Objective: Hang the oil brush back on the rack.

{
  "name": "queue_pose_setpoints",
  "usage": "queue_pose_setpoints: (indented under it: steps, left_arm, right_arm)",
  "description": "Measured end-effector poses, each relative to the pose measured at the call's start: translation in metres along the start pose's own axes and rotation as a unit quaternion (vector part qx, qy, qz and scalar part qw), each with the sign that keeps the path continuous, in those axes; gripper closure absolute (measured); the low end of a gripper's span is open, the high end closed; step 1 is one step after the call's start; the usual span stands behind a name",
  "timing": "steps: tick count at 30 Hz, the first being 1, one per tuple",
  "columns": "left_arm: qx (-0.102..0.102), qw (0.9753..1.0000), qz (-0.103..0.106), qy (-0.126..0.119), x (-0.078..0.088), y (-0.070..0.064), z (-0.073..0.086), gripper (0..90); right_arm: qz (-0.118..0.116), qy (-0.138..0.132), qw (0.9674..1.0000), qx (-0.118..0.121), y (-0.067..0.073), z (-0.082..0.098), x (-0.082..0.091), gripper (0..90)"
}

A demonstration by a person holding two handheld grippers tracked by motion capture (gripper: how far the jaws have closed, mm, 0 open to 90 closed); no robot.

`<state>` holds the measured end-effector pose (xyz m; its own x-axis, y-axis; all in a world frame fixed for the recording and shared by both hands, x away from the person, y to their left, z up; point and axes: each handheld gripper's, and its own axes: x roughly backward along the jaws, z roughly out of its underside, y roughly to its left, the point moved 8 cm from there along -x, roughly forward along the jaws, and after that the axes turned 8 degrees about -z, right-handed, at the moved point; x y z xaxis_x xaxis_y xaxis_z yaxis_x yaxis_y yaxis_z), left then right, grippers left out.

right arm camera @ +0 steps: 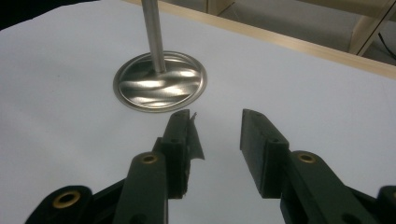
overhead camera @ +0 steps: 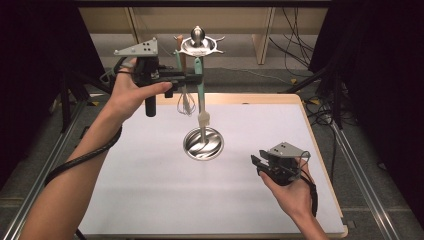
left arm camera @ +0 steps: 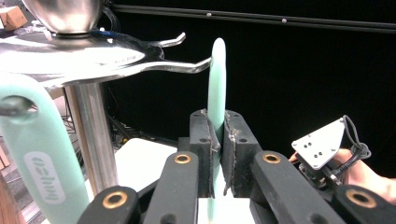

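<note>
A steel utensil stand (overhead camera: 199, 46) with hooks around its top rises from a round base (overhead camera: 203, 143) on the white table. My left gripper (overhead camera: 196, 76) is shut on the mint-green handle of a pale-headed utensil (overhead camera: 200, 95), held upright beside the stand's pole. In the left gripper view the pads clamp that handle (left arm camera: 217, 79), and its top sits right at a hook's tip (left arm camera: 196, 66). My right gripper (overhead camera: 256, 165) rests low over the table at the right, open with nothing between its jaws. In the right gripper view it (right arm camera: 217, 123) faces the base (right arm camera: 159, 86).
A whisk (overhead camera: 186, 102) and two more utensils, one with a mint handle (left arm camera: 37, 158), hang from the stand's hooks on the left side. The table's wooden rim (overhead camera: 320, 150) runs along the right. Cables lie on the floor behind.
</note>
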<state>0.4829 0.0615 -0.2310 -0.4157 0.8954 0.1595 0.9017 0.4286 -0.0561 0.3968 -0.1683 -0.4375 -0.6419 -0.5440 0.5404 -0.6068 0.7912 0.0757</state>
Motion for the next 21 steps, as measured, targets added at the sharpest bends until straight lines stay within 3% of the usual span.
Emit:
queue_pose_setpoints:
  steps: [1,11,14,15,17,21]
  left_arm:
    - [0.002,1.0,0.0,0.0,-0.0003,0.0002,0.0,83.0]
    - [0.016,0.9998,0.007,0.002,-0.0016,0.0029,0.0012,82.9]
    - [0.02,0.9998,0.008,0.002,-0.0019,0.0032,0.001,82.8]
    - [0.021,0.9997,0.009,0.003,-0.0019,0.0032,0.0011,82.8]
    - [0.023,0.9997,0.011,0.002,-0.0019,0.0036,0.0011,82.8]
    - [0.033,0.9993,0.015,0.001,-0.0018,0.0044,0.0011,82.4]
  right_arm:
    - [0.008,-0.002,0.9999,0.009,-0.0022,-0.0006,0.0005,63.8]
    - [0.006,0.0,1.0,0.006,-0.0017,0.0004,0.0005,63.9]
    - [0.011,-0.013,0.9998,0.008,-0.0021,-0.0011,-0.0011,63.9]
    - [0.007,-0.002,1.0,0.006,-0.0013,0.0001,0.0003,63.8]
    - [0.01,-0.007,0.9998,0.015,-0.0026,-0.0008,-0.0001,63.8]
    - [0.007,0.002,1.0,-0.002,-0.0001,0.0013,0.0008,63.9]
